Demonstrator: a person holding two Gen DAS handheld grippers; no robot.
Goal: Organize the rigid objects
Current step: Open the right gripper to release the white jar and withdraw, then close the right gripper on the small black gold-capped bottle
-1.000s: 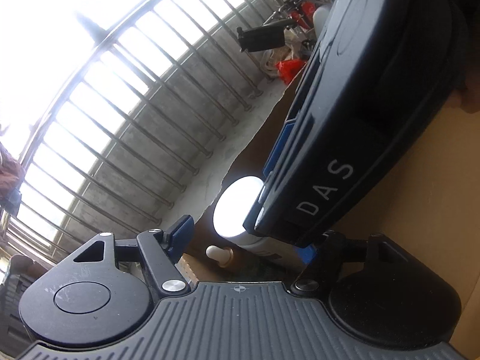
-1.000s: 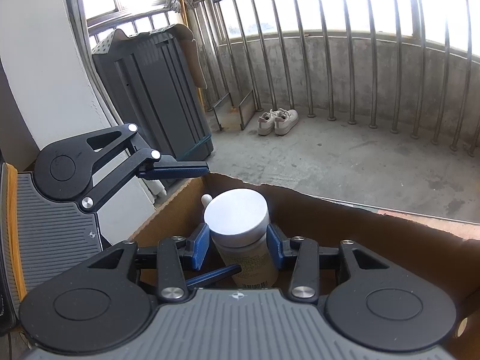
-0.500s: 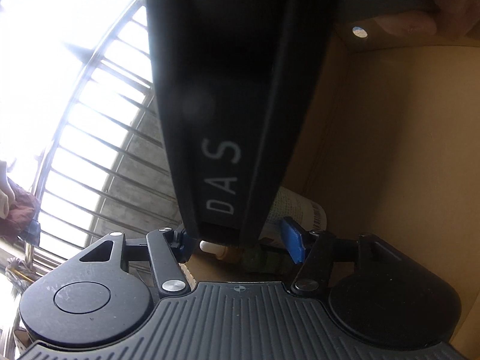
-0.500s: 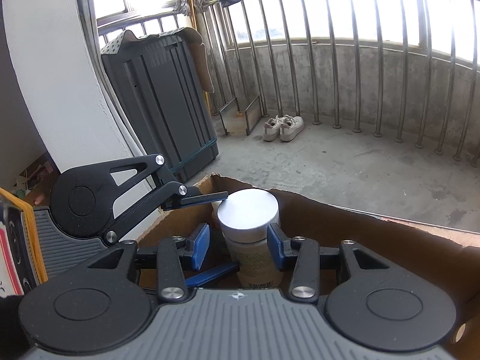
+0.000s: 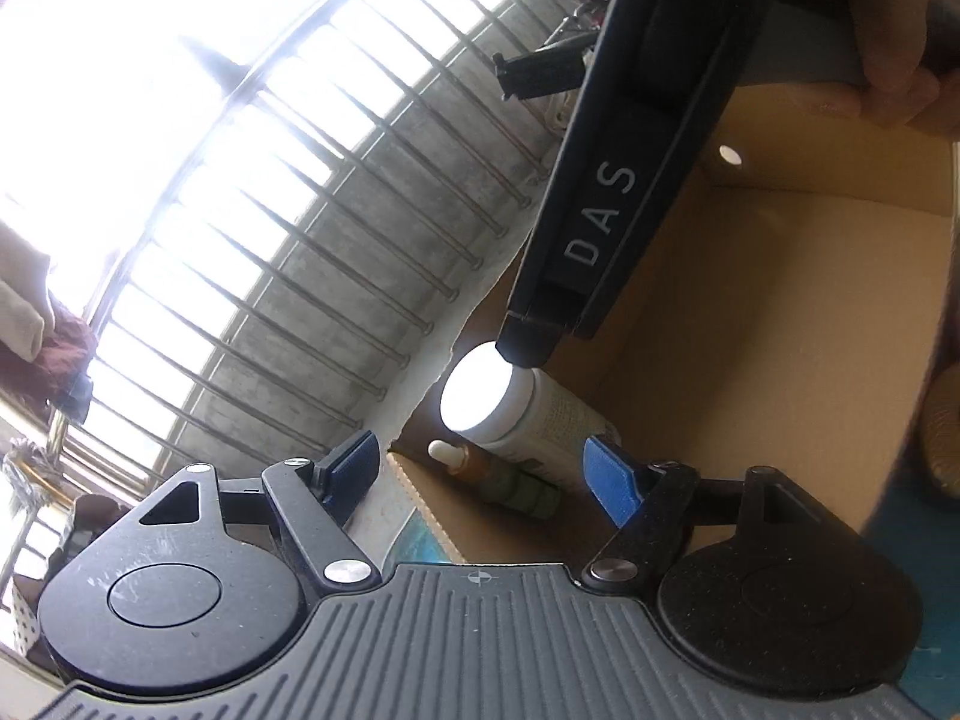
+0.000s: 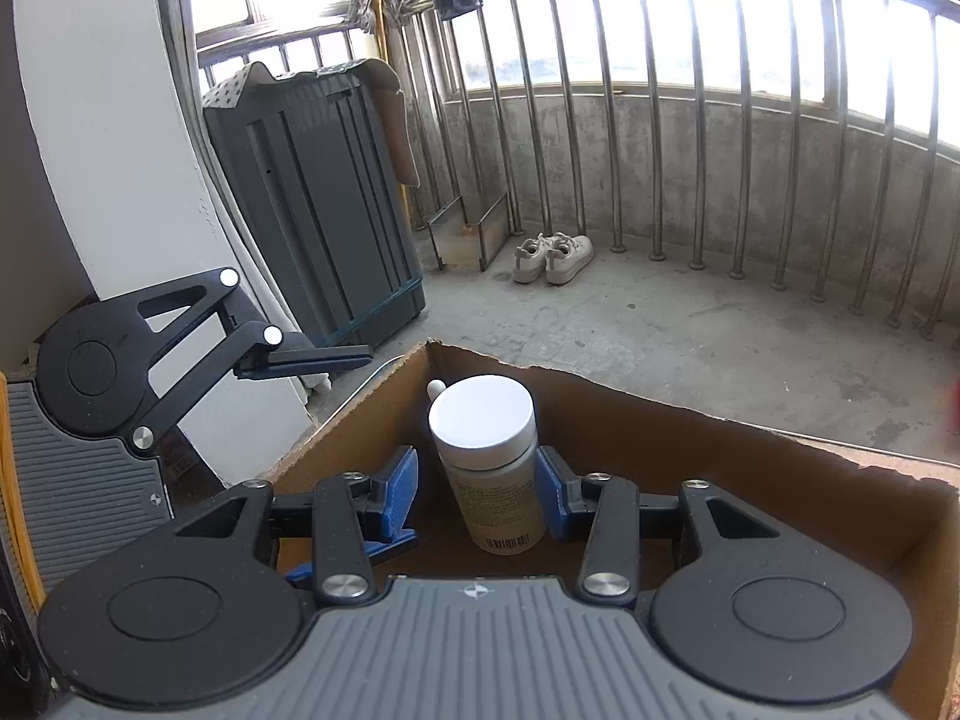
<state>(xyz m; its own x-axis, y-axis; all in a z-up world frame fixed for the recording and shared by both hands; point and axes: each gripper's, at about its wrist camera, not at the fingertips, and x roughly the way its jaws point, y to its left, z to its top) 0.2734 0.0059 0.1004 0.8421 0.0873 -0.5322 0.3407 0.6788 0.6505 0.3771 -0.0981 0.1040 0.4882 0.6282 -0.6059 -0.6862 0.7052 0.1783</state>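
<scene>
- Right wrist view, from the left: the left gripper (image 6: 336, 360) hangs beside a dark grey ribbed cabinet (image 6: 318, 204); white sneakers (image 6: 552, 258) lie by the steel railing (image 6: 720, 120).
- The white-capped cylindrical plastic bottle (image 6: 492, 462) stands upright in the brown cardboard box (image 6: 750, 468), barcode low on its label, a small white-tipped dropper bottle (image 6: 436, 387) behind it.
- The right gripper (image 6: 477, 495) has its blue fingers (image 6: 399, 495) released around the bottle, a gap showing on the left.
- Left wrist view: left fingers spread, empty; "DAS" reads on the right gripper's body.
</scene>
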